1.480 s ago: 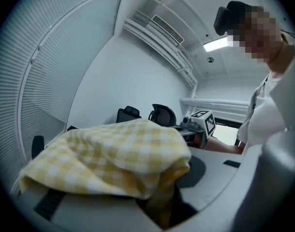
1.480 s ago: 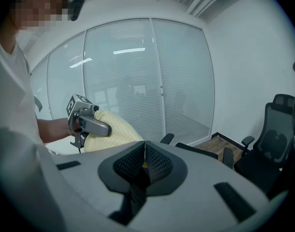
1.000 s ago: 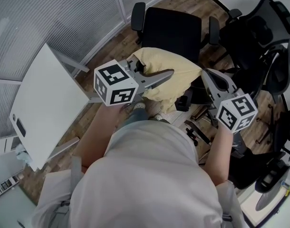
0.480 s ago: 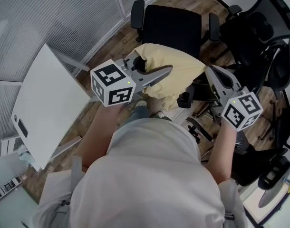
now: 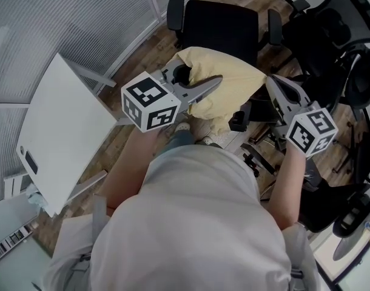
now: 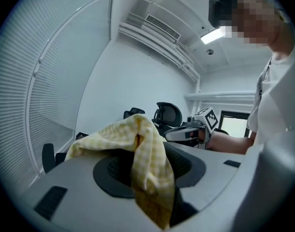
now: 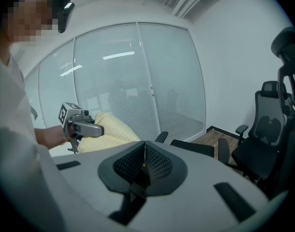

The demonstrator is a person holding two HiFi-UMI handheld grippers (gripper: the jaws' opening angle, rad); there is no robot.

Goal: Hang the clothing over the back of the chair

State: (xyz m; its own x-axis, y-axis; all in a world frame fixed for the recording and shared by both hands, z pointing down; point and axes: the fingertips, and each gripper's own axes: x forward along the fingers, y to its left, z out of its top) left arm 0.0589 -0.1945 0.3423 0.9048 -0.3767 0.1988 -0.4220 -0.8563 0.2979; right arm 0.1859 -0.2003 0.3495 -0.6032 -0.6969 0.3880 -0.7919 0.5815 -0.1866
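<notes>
A pale yellow checked garment [image 5: 230, 86] hangs bunched in the air between my two grippers, just in front of a black office chair [image 5: 221, 29]. My left gripper [image 5: 213, 85] grips its left part. In the left gripper view the cloth [image 6: 145, 153] passes between the jaws and droops below them. My right gripper [image 5: 272, 81] is shut at the garment's right corner, and a thin yellow sliver shows between its pads [image 7: 145, 164]. From the right gripper view I see the left gripper [image 7: 84, 127] holding the yellow bundle [image 7: 112, 132]. The garment is not touching the chair.
A white table [image 5: 63, 132] stands at the left beside a glass wall with blinds [image 5: 63, 17]. Several black mesh chairs [image 5: 330, 41] crowd the right side. A chair base with castors [image 5: 258, 156] lies below the garment on the wooden floor.
Both grippers and the garment stay in nearly the same place. Only the head view has shifted slightly.
</notes>
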